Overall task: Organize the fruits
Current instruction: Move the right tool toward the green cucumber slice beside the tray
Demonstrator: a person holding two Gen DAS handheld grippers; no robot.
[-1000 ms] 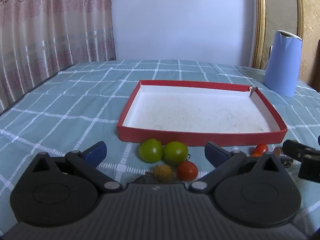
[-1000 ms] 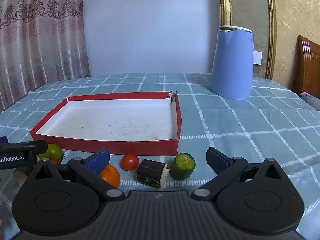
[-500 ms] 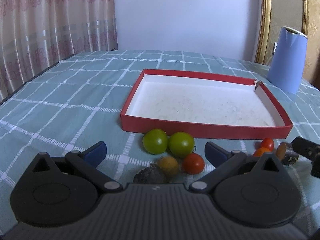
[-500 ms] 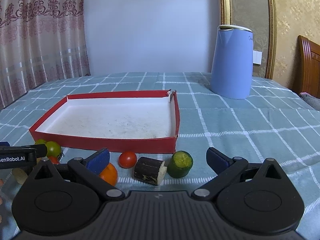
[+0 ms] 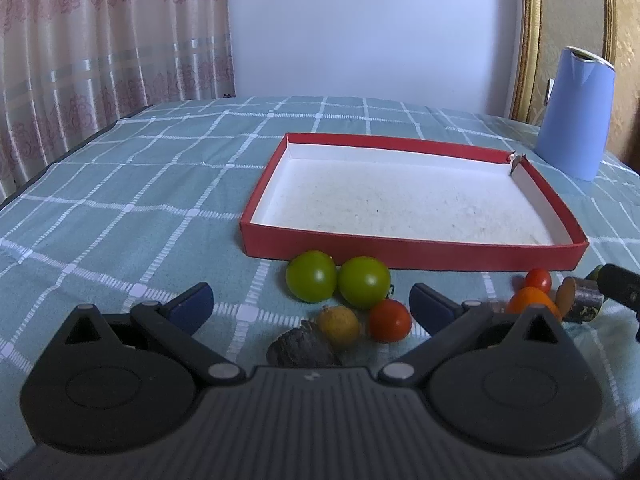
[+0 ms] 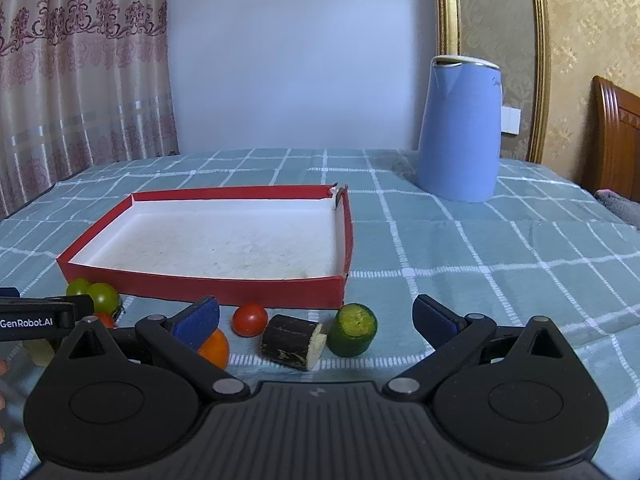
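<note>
Hovering low over the checked tablecloth [image 5: 120, 208], the left gripper [image 5: 310, 300] has its blue-padded jaws spread wide and empty, and the nearest cluster of fruit lies straight ahead between them: two green tomatoes [image 5: 338, 282] touching side by side, with a red cherry tomato [image 5: 389, 320], a small yellow-brown fruit [image 5: 338, 326] and a dark wrinkled piece [image 5: 300, 350] closer in, almost under the gripper's body. The right gripper [image 6: 316, 318] is likewise wide apart and holding nothing; ahead of it sit another red cherry tomato [image 6: 250, 319], a dark cut stub with a pale end [image 6: 294, 340] and a green cut piece [image 6: 352, 329], with an orange fruit [image 6: 216, 348] tucked just behind its left pad. Beyond both groups the red tray [image 5: 400, 250] stands bare, so no fruit has gone in yet. A clean first pick is probably whichever piece stands clear, such as the red cherry tomato by the left gripper's right pad: centre the jaws on it, come down until the pads straddle its widest part, and close gently, since round fruit may roll and soft skins may split. Lift over the tray's near wall before letting go low.
</note>
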